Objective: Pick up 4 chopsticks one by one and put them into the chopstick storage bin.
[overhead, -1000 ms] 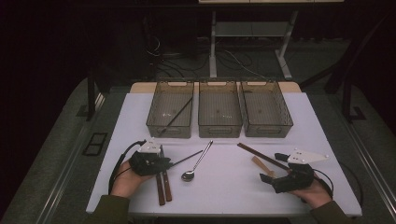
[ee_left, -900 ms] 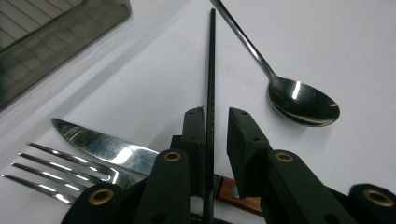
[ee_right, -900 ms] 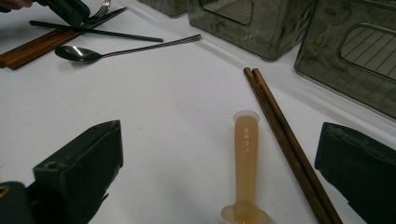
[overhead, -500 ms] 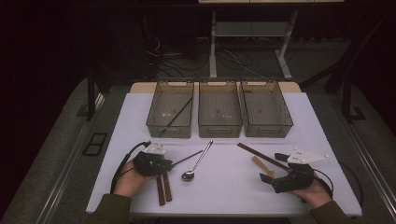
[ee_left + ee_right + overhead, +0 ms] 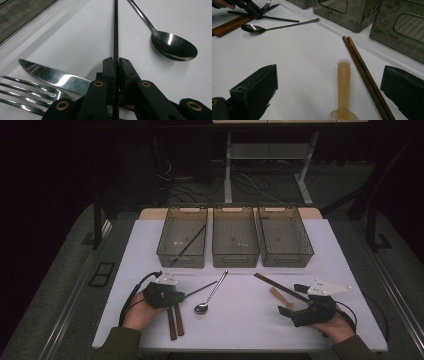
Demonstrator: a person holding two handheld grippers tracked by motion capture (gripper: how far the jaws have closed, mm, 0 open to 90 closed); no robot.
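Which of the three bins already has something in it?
The left bin: a thin black stick lies slanted across its floor. The middle bin and right bin look empty.

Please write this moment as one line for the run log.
left tongs: just closed on thin black metal chopstick | right tongs: open, above tan plastic rest | silver metal spoon: on white table

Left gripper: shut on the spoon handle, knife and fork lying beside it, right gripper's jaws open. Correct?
Not the spoon. The left gripper is shut on the thin black rod, as the left gripper view shows; the spoon lies free beside it. The knife and fork do lie alongside, and the right gripper has its jaws open.
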